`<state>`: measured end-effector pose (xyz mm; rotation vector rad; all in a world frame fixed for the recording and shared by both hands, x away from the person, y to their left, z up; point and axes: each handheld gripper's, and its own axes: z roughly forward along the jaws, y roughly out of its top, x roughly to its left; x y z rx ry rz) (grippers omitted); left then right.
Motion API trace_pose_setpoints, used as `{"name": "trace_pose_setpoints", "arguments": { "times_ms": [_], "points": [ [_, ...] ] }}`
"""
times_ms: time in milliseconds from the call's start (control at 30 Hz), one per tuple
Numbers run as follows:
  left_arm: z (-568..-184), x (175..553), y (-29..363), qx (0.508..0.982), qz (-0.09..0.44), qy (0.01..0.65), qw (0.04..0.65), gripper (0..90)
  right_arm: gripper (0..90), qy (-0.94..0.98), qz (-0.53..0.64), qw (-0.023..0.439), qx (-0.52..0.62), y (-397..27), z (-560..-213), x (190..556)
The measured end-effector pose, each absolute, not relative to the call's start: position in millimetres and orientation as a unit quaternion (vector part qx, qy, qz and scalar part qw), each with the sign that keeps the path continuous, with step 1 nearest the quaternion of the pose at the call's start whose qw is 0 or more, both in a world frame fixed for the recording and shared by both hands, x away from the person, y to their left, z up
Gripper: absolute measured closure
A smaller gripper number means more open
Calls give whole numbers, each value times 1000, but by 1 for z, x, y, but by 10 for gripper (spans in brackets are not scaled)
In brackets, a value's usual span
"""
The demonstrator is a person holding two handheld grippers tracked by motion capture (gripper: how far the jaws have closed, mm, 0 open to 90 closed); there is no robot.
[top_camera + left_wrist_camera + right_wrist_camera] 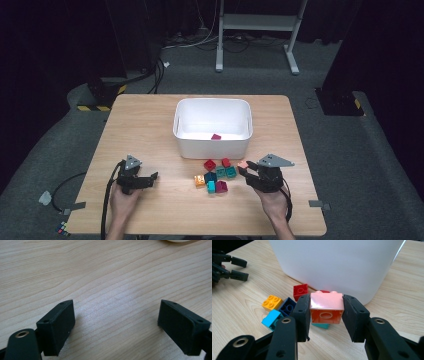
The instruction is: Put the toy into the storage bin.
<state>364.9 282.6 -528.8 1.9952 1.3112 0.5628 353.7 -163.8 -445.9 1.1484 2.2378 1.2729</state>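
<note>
My right tongs [326,312] are clamped on a pink brick [327,308], held just off the tabletop [150,125] near the bin [212,145] so it can clear the wall and join the one already inside. The pile [216,176] sits left of it. My left tongs [116,325] rest apart, idle, well left, out of the way

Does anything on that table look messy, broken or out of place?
Nothing stands out. The loose blocks lie jumbled beside the white bin, one dark red block inside. The right gripper clamps a salmon-pink block.
</note>
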Motion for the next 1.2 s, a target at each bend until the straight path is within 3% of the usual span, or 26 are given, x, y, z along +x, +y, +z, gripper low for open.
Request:
{"name": "trace_pose_setpoints", "arguments": {
  "times_ms": [1200],
  "points": [
    [-529, 365, 283, 765, 216, 504, 338, 146, 594, 779, 483, 146, 373, -160, -376, 381]
  ]
}}
